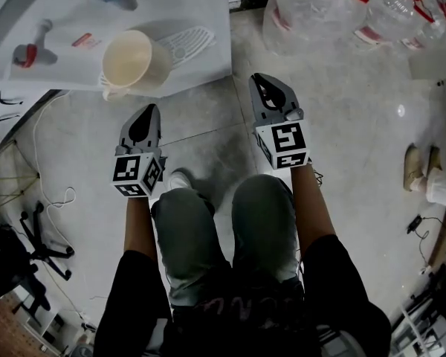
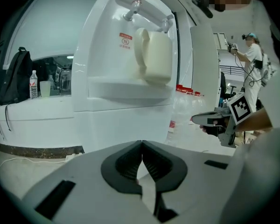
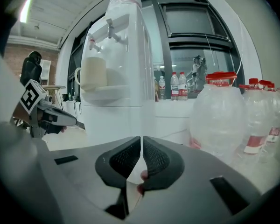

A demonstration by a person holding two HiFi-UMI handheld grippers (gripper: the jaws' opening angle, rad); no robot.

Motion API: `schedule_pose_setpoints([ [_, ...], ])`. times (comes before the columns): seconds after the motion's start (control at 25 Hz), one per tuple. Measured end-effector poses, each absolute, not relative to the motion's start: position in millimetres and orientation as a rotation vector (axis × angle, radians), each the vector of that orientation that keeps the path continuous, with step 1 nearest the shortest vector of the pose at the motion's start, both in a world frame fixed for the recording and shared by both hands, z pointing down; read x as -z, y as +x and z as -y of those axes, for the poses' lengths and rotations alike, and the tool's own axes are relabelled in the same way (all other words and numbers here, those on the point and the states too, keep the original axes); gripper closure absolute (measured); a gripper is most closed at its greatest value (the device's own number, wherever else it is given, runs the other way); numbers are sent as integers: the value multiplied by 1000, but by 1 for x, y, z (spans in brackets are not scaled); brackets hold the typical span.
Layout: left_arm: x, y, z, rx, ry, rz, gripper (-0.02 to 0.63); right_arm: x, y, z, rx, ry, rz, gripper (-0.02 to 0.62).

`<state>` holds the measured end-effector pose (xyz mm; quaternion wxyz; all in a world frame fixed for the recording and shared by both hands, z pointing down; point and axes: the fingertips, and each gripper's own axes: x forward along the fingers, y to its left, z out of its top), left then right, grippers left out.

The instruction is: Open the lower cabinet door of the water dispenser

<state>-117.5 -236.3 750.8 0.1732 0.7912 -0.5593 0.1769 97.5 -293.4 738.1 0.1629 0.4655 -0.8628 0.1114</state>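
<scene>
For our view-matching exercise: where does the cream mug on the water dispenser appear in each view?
Head view: cream mug upper left, seen from above.
Left gripper view: mug upper centre, below the taps.
Right gripper view: mug left of centre.
Shared landmark: the white water dispenser holding it.

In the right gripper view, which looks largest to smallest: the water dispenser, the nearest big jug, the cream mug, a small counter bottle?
1. water dispenser
2. big jug, nearer the camera, so it looks enlarged
3. cream mug
4. small counter bottle
</scene>
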Motion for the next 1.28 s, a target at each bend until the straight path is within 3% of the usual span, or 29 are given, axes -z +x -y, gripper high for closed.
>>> schedule_pose_setpoints([
  [0.12,-761,-124,241,-505,2253,1595,595,-752,89,299,-326,1301,2483,567],
  [0.44,-785,-131,245,-545,2299,1586,595,-783,68,321,-319,1186,2561,439],
  [0.6,-795,-134,247,-557,2314,1586,595,-791,54,332,-278,1069,2598,343],
  [1.28,-820,-144,240,-592,2313,1538,595,-806,29,362,-345,892,2678,339],
])
